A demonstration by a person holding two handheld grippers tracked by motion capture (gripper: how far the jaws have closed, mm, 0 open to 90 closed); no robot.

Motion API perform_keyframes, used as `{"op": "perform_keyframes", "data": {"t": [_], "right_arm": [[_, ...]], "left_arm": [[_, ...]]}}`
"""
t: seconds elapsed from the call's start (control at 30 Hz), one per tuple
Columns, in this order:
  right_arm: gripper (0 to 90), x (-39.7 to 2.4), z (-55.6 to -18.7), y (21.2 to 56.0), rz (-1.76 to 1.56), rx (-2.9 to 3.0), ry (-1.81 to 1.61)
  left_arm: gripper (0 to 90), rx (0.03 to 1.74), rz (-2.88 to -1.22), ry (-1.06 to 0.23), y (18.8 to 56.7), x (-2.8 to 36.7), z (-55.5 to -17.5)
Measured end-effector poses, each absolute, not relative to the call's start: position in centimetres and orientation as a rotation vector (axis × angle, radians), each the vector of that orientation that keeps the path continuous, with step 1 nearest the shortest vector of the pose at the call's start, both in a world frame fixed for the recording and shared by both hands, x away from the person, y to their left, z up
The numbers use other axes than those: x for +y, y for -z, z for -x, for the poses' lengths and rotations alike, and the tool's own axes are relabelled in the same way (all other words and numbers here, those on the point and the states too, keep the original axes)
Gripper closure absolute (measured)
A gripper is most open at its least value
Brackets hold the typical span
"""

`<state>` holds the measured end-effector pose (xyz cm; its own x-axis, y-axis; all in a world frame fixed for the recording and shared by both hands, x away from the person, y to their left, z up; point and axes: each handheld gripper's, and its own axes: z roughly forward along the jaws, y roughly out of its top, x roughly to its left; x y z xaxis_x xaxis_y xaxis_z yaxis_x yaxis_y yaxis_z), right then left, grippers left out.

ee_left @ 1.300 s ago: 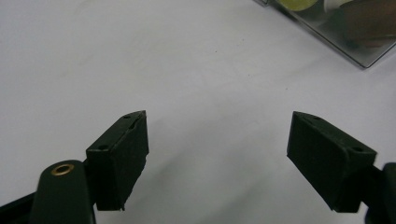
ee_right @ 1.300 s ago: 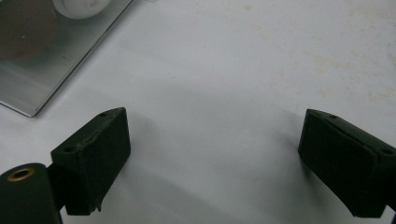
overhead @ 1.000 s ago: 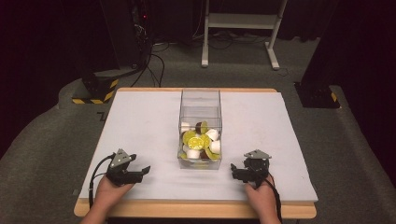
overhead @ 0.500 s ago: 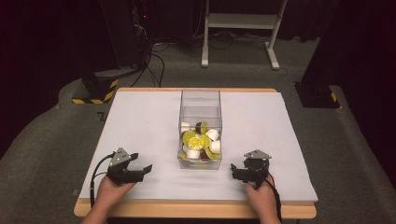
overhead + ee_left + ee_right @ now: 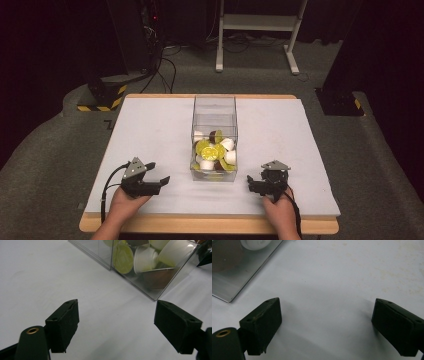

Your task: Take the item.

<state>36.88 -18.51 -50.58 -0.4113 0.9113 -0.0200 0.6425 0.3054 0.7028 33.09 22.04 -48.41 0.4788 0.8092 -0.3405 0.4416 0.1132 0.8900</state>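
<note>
A clear plastic box (image 5: 214,137) stands upright in the middle of the white table cover (image 5: 150,130), open at the top and partly filled with coffee capsules (image 5: 214,152) — yellow-green ones, white ones and at least one brown one, heaped loosely in its lower part.

The left gripper (image 5: 156,182) rests low over the cover near the front edge, to the left of the box and clear of it, held in the person's left hand (image 5: 129,200). Its jaws stand wide apart with nothing between them; in the left gripper view they frame bare cover, with the near corner of the box and the capsules behind its wall just ahead.

The right gripper (image 5: 253,184) sits on the other side of the box — near it but not touching — in the right hand (image 5: 281,212). Its jaws are also spread wide and hold nothing; the right gripper view shows only white cover between the pads, and a corner of the box's base at the upper left.
</note>
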Motion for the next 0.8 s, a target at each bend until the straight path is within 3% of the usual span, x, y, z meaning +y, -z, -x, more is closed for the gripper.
{"op": "perform_keyframes", "data": {"t": [0.8], "right_arm": [[9.5,-18.5,-36.8,50.6,-1.379,2.160,-0.871]], "left_arm": [[19.0,1.071,-1.523,-0.341,46.1,19.7,-33.6]]}}
